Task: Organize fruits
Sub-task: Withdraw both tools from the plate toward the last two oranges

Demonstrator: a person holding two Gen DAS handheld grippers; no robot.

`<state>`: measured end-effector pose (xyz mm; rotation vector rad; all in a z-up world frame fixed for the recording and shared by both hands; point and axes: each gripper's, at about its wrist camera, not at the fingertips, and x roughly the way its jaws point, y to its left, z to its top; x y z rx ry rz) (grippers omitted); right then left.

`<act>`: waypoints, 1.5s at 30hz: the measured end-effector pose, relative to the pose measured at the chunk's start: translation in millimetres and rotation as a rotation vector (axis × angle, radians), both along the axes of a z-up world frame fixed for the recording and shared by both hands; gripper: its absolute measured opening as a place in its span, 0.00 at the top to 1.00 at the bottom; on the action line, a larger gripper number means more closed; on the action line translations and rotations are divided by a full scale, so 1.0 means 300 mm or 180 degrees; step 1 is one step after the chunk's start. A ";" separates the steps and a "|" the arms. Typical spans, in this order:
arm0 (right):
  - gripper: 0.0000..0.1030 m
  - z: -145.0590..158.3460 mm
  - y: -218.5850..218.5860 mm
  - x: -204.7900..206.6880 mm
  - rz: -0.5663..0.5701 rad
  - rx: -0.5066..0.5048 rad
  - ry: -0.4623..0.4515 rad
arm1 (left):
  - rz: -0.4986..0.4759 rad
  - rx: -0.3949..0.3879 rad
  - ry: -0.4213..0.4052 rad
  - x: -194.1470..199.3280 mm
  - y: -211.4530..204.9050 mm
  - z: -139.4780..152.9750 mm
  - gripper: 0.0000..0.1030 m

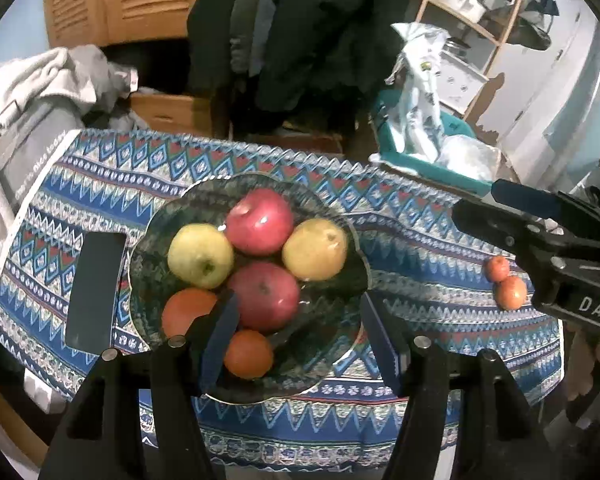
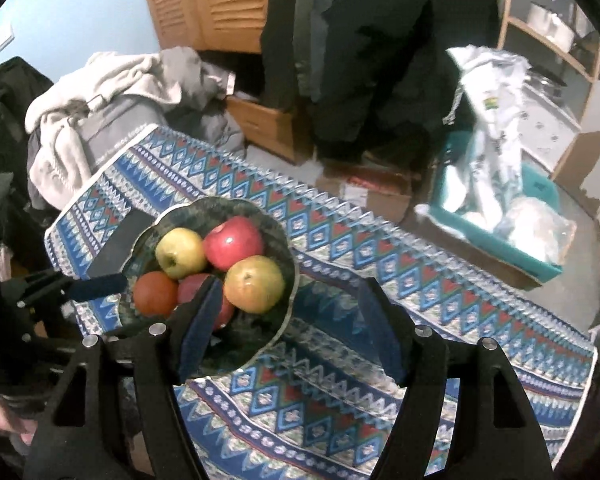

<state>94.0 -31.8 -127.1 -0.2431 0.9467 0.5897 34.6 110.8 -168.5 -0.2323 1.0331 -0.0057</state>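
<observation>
A dark patterned bowl (image 1: 144, 240) (image 2: 290, 258) on the blue patterned tablecloth (image 1: 420, 248) holds two red apples (image 1: 260, 222), two yellow-green apples (image 1: 200, 256) and two oranges (image 1: 248, 354). Two small tangerines (image 1: 505, 282) lie on the cloth to the right of the bowl. My left gripper (image 1: 300, 324) hangs open above the bowl's near side, with nothing held between its pads. My right gripper (image 2: 290, 316) is open too, above the bowl's right edge and the cloth, and it shows at the right (image 1: 476, 200) in the left wrist view. In the right wrist view the left gripper's finger (image 2: 96, 284) reaches in from the left.
A flat dark rectangle (image 1: 94, 288) lies on the cloth left of the bowl. Behind the table are a pile of grey laundry (image 1: 40, 92), hanging dark clothes (image 1: 300, 28), a teal bin with plastic bags (image 1: 424, 152) and a wooden shelf (image 1: 472, 16).
</observation>
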 end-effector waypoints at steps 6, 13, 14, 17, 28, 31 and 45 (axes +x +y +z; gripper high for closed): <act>0.30 0.051 -0.082 -0.017 -0.0120 0.0021 -0.0095 | -0.0083 0.0036 -0.0098 -0.002 -0.049 0.051 0.36; 0.26 0.095 -0.180 -0.042 -0.0270 0.0073 -0.0132 | -0.0174 0.0050 -0.0140 0.005 -0.110 0.080 0.35; 0.26 0.098 -0.197 -0.046 -0.0293 0.0082 -0.0133 | -0.0188 0.0052 -0.0147 0.008 -0.119 0.084 0.33; 0.26 0.104 -0.241 -0.052 -0.0348 0.0092 -0.0146 | -0.0234 0.0061 -0.0173 0.014 -0.152 0.092 0.30; 0.25 0.061 -0.452 -0.037 -0.0672 0.0051 -0.0090 | -0.0508 0.0137 -0.0147 0.053 -0.313 0.090 0.28; 0.25 0.048 -0.511 -0.035 -0.0756 0.0034 -0.0055 | -0.0572 0.0184 -0.0150 0.059 -0.358 0.089 0.25; 0.20 -0.013 -0.789 -0.028 -0.1220 0.0050 0.0074 | -0.0843 0.0314 -0.0037 0.129 -0.520 0.036 0.22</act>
